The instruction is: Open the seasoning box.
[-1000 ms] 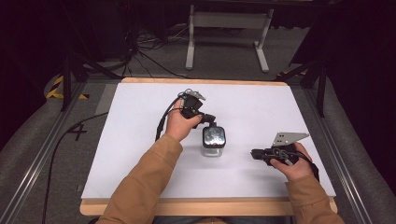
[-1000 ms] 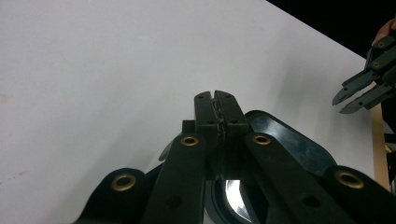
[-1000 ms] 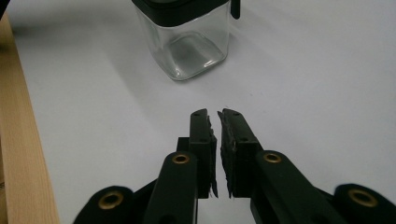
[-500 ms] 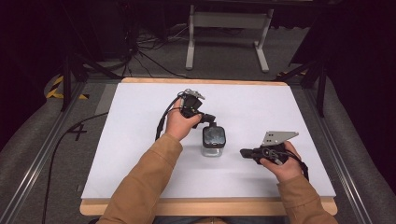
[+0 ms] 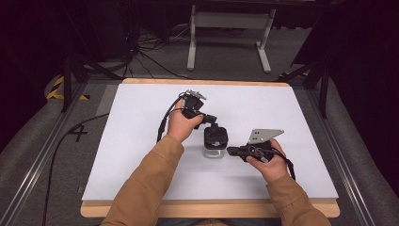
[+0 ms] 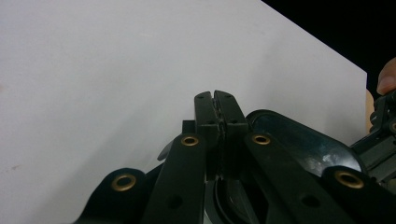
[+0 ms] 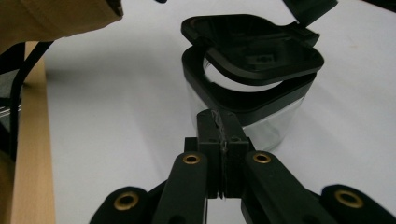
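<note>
Jaws on both grippers are sitting fully closed, gripping nothing. Right gripper (image 5: 231,151) is nearing the clear container (image 5: 214,147) mid-desk (image 5: 141,141); left gripper (image 5: 211,119) is resting above its lifted black lid (image 7: 254,44). Pressing that lid squarely down probably works best, steadying the base.

White table (image 5: 141,141), grey stand (image 5: 228,21) behind

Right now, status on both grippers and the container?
Both grippers shut, empty: left gripper over the container, right gripper beside it. Black lid ajar. Nothing in the way.
</note>
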`<state>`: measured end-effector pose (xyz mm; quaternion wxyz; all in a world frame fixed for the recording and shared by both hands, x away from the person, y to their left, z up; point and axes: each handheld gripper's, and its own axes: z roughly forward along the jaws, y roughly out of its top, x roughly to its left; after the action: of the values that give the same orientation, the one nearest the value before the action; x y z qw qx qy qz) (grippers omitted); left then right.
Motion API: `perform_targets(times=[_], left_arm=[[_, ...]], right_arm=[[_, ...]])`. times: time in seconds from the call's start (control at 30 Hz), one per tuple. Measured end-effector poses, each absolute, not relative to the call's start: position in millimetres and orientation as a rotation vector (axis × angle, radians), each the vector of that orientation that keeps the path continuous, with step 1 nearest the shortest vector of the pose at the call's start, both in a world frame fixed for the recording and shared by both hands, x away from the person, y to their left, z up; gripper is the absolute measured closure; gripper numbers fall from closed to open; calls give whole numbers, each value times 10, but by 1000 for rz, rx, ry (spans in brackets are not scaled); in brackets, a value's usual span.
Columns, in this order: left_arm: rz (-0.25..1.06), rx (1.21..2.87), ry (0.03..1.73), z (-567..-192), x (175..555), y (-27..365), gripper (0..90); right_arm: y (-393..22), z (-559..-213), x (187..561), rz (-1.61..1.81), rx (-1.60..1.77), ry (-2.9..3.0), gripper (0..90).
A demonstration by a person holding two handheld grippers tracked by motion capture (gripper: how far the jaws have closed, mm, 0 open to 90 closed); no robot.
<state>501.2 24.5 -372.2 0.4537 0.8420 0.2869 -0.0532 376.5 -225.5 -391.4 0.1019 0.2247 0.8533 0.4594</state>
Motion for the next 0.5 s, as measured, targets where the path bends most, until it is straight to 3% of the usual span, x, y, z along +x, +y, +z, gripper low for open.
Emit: perform_targets(times=[0.33,0.5], left_arm=[[-101,2086,721,-3707,4980,225,893],[-79,2079,703,-3660,4933,247,840]], right_arm=[[-2200,-3872,3834,1403,676,2433,900],[-2178,-3865,3851,1396,675,2425,900]])
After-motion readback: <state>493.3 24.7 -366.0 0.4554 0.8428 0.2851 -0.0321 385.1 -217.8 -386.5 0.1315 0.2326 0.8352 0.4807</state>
